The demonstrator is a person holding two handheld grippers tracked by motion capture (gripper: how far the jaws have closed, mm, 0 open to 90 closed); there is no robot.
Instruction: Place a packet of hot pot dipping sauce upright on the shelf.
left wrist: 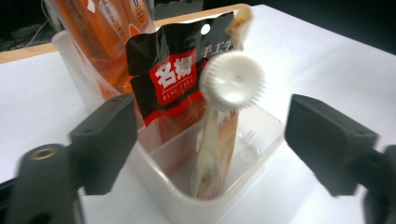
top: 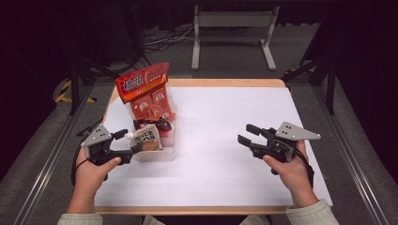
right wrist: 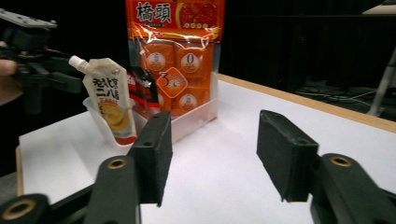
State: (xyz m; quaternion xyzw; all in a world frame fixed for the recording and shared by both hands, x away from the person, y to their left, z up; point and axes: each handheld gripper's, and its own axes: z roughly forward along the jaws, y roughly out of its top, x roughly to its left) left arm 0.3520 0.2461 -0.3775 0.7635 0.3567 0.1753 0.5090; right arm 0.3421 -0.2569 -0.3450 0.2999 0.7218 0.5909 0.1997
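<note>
Spouted pouch point(left wrist: 219, 140) stands upright in the near end of my clear tub point(left wrist: 187, 205), white cap point(left wrist: 232, 80) up, just ahead of my left gripper point(left wrist: 210, 140), whose jaws stand wide apart around it without touching. My left gripper view reads "名揚" on the black packet point(left wrist: 173, 79) behind; my right gripper view instead reads "橋頭" on the tall orange bag point(right wrist: 175, 46). My right gripper point(top: 248, 133) hovers well apart, jaws spread, holding nothing.

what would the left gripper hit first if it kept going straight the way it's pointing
Most likely the white screw cap of the spouted pouch standing in the clear bin; it sits between the open jaws of the left gripper, though depth is unclear.
</note>
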